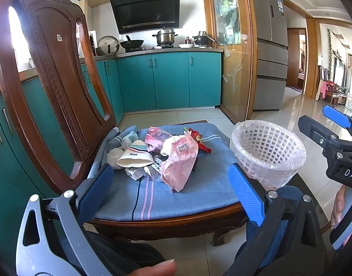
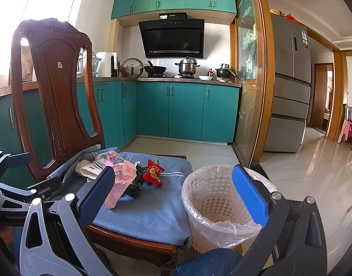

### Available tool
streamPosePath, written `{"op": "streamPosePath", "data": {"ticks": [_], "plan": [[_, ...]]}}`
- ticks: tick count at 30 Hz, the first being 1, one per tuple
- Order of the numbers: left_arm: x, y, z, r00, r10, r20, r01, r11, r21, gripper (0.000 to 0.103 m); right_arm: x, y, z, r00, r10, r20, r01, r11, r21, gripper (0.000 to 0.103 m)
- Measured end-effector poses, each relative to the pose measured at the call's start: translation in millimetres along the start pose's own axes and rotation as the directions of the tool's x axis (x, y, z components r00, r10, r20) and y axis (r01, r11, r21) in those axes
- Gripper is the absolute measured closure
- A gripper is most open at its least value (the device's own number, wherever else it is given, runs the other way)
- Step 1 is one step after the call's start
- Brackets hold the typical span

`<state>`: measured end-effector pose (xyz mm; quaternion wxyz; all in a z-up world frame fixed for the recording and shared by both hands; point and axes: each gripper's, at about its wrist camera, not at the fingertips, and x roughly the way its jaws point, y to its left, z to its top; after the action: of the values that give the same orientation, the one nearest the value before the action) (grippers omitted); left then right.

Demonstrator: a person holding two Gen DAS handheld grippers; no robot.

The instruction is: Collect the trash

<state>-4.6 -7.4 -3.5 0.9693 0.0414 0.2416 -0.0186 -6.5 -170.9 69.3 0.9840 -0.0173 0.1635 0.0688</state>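
A heap of trash lies on the chair's blue cushion (image 1: 187, 191): a pink plastic bag (image 1: 179, 161), a tipped paper cup (image 1: 134, 155), a red wrapper (image 1: 199, 141), crumpled white paper (image 1: 112, 156). A white lattice bin (image 1: 268, 151) lined with clear plastic stands at the seat's right side. My left gripper (image 1: 171, 192) hovers open in front of the heap, nothing between its fingers. From the right wrist, the red wrapper (image 2: 154, 172) and pink bag (image 2: 122, 179) lie left of the bin (image 2: 219, 207). My right gripper (image 2: 176, 195) is open, its right finger over the bin's rim.
The wooden chair back (image 1: 51, 73) rises at the left. Teal kitchen cabinets (image 1: 169, 80) and a stove with pots stand behind. A glass partition (image 1: 233, 53) and a grey fridge (image 1: 271, 53) are at the right, beside glossy tiled floor. A person's knees and fingers show at the bottom.
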Motion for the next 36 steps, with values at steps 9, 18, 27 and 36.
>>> {"op": "streamPosePath", "data": {"ticks": [9, 18, 27, 36], "plan": [[1.1, -0.2, -0.3, 1.0, 0.0, -0.001, 0.0, 1.0, -0.001, 0.003, -0.3, 0.8, 0.3, 1.0, 0.001, -0.001, -0.001, 1.0, 0.0, 0.003], [1.1, 0.1, -2.4, 1.0, -0.002, -0.004, 0.002, 1.0, 0.0, 0.003, -0.8, 1.8, -0.7, 1.0, 0.001, -0.005, -0.001, 1.0, -0.003, 0.003], [0.8, 0.1, -3.7, 1.0, -0.002, -0.006, 0.002, 1.0, -0.001, 0.003, -0.7, 2.1, -0.3, 1.0, 0.001, -0.005, -0.001, 1.0, -0.003, 0.003], [2.3, 2.2, -6.2, 1.0, -0.001, -0.015, 0.001, 1.0, -0.004, 0.003, 0.0, 3.0, -1.0, 1.0, 0.0, -0.005, 0.0, 1.0, -0.002, 0.003]]}}
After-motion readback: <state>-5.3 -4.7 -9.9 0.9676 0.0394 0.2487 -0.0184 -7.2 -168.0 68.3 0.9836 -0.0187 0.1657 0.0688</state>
